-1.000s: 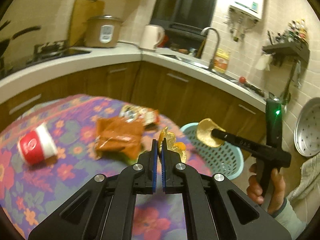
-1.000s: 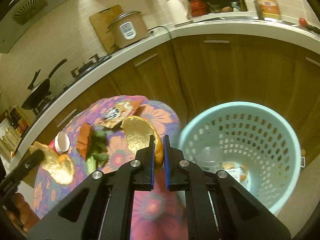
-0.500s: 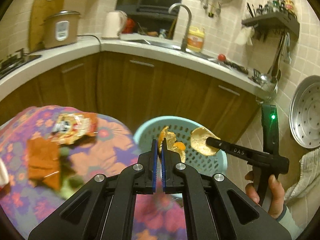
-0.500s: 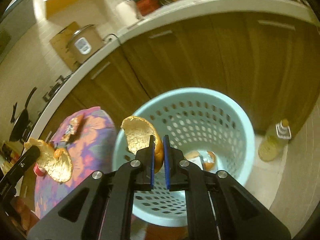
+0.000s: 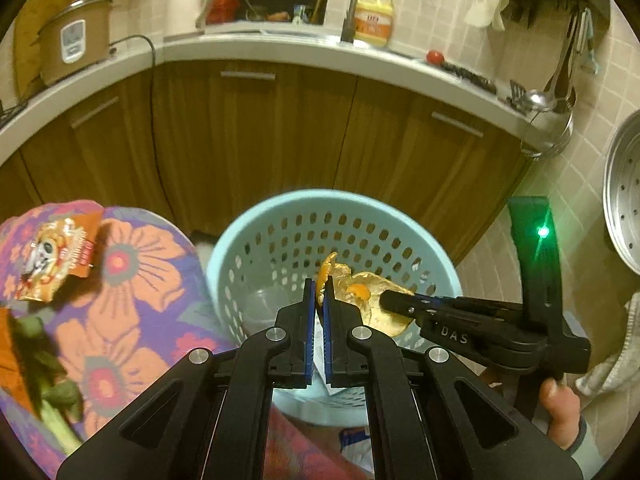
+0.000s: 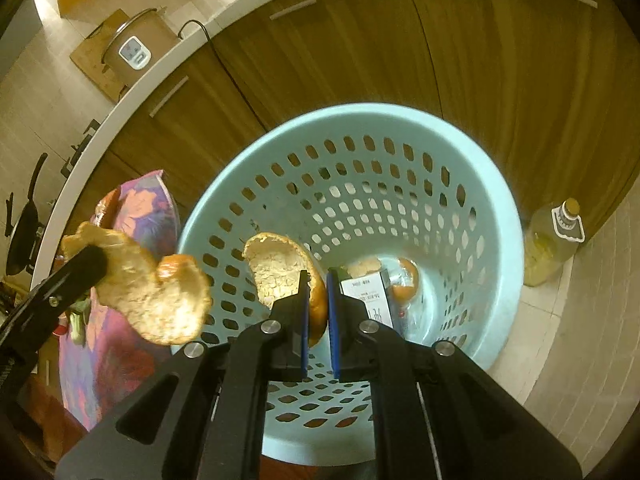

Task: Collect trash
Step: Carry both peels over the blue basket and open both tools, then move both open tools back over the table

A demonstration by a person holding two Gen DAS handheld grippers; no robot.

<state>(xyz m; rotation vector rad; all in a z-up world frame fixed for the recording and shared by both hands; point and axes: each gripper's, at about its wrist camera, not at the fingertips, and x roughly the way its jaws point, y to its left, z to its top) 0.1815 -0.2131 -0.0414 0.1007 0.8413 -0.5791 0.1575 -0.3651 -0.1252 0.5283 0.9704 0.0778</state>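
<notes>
Wooden cabinets (image 5: 256, 128) (dim light), tiled floor (image 6: 580, 360).

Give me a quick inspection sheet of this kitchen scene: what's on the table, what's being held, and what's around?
Surface: floral tablecloth, partly covered.
Job's things: blue basket on the floor; a carton and a peel scrap already inside. Peel and second peel are held above it.
Clutter: snack wrapper and green scraps on the table.
Grippers: right gripper shut on peel; left gripper shut on second peel.
Cables: black cord from rice cooker.
Surroundings: wood cabinets, kettle, oil bottle on the floor.
</notes>
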